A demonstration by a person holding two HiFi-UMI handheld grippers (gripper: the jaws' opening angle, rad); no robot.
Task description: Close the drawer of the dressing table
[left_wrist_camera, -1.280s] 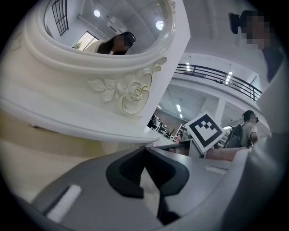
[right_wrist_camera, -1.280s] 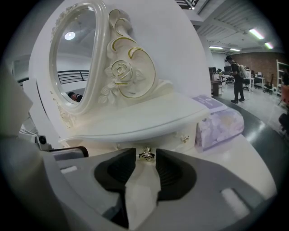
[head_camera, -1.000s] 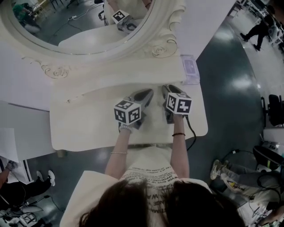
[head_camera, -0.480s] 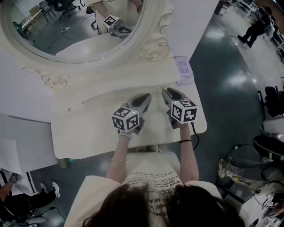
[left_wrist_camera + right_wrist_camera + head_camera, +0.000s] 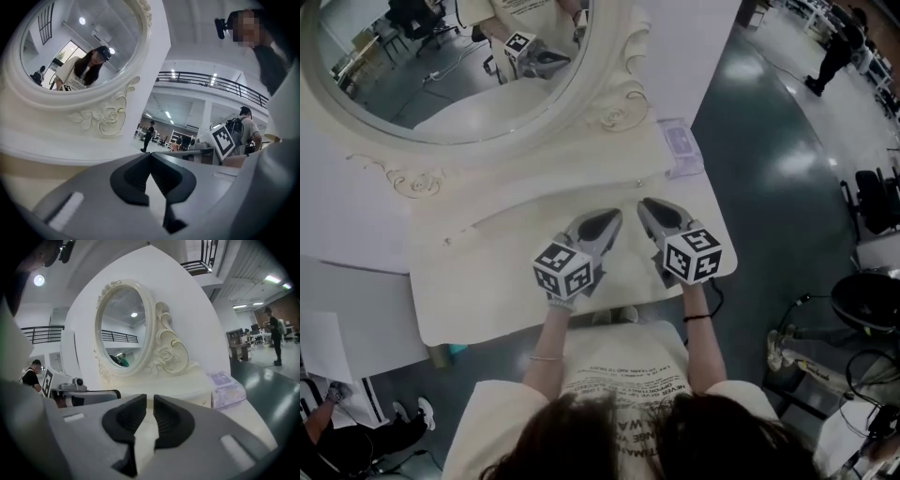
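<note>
Compared with a second ago, both hands have lifted off the front of the table and now hang above its top, well short of the mirror. The left hand-held gripper has its jaws together at the tips with nothing between them. The jaws of the right hand-held gripper, which stood wide apart a second ago, are closing and now leave only a thin gap, through which just the pale table top shows. Neither one touches the table. The drawer itself does not show: it sits under the front edge of the table top, between the table and the person, and nothing juts out past that edge in the head view. With the hands drawn up and away, this reads as the push being over and the drawer most likely home, though no view looks at its face to confirm it. Judging from the table, the drawer's long side runs along the front edge, across the head view from left to right. Its face points toward the person, and it slides in toward the mirror.
</note>
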